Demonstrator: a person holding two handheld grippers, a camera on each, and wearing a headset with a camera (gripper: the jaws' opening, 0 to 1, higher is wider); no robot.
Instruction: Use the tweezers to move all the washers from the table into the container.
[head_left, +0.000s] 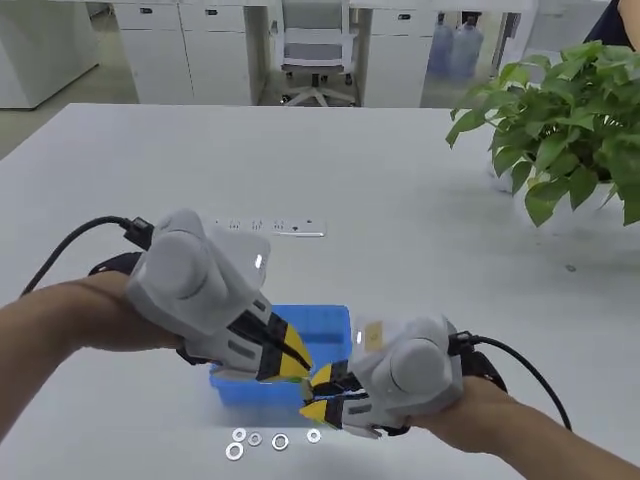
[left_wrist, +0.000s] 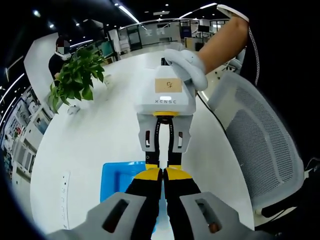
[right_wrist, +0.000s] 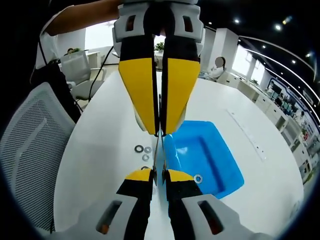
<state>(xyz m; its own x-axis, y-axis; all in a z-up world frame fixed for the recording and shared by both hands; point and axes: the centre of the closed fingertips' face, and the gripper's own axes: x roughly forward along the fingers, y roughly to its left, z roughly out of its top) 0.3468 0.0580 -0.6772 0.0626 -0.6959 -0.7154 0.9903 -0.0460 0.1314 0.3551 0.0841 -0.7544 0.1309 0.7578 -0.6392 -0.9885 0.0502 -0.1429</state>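
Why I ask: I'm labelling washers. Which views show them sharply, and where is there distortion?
Head view: soft even light, washers small but legible near the blue container. Right gripper view: strong fisheye bending, yet the washers look crisp. Left gripper view: same bending, bright ceiling lights, table nearly washed out.

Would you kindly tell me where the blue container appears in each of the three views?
Head view: the blue container sits at lower centre, just beyond the loose washers.
Left gripper view: it is low and left of centre.
Right gripper view: it is right of centre, with one washer inside.
Shared landmark: the white power strip lying on the table near it.
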